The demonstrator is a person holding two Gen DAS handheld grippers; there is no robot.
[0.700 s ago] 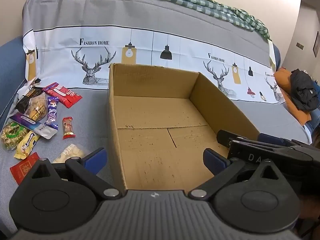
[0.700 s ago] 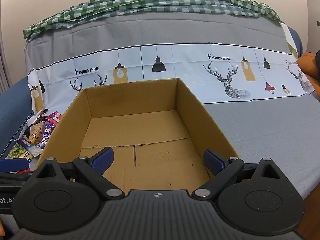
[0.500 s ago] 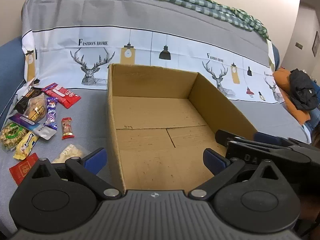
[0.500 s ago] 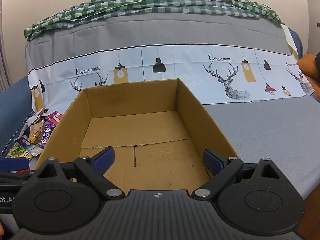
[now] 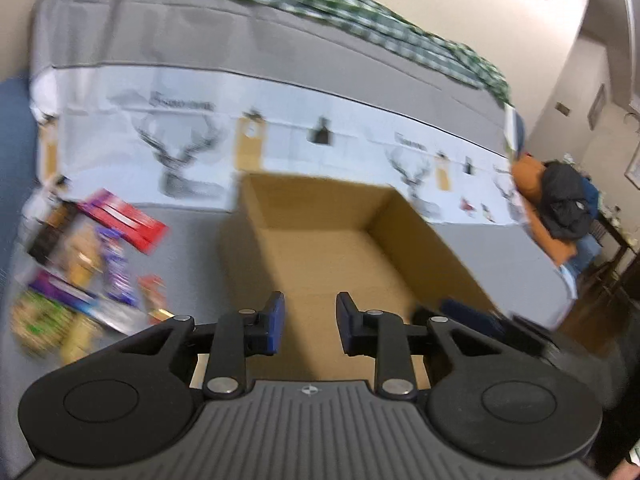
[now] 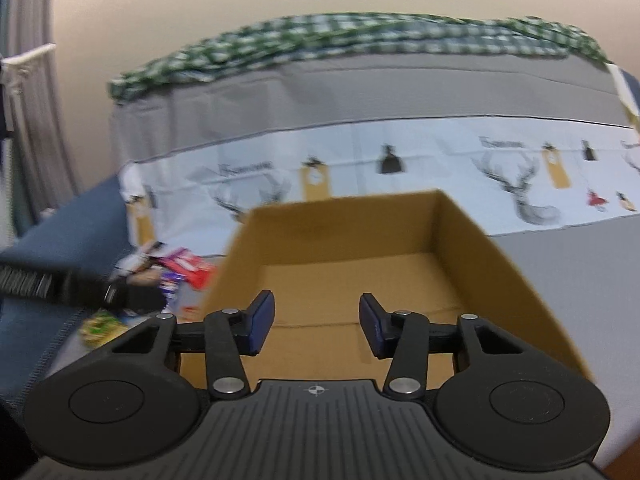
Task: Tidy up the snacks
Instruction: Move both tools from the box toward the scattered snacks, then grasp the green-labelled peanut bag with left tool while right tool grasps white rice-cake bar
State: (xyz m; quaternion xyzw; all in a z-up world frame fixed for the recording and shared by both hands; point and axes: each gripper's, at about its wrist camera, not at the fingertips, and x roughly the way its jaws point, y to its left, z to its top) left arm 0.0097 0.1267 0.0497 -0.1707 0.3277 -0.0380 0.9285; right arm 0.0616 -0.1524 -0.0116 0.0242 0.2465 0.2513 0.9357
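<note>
An open cardboard box (image 5: 320,208) stands on the grey cloth, nothing visible inside it. Left of it lies a blurred heap of snack packets: a red packet (image 5: 128,220), a purple bar (image 5: 116,276), a green bag (image 5: 36,316). My left gripper (image 5: 310,320) hovers over the box's near left wall, its jaws narrowed to a small gap with nothing between them. My right gripper (image 6: 317,328) hangs over the box (image 6: 344,232) floor, jaws partly drawn in and holding nothing. The snacks (image 6: 180,268) also show left of the box in the right wrist view.
A sofa back draped with a grey deer-print cover (image 5: 180,152) and a green checked cloth (image 6: 340,40) rises behind the box. Clothes in orange and black (image 5: 560,204) are piled at the far right. Bare grey cloth (image 6: 580,264) lies right of the box.
Both grippers' jaws have drawn in from wide open to a narrow gap. Both views have tilted upward and are now motion-blurred; the left view has shifted left.
</note>
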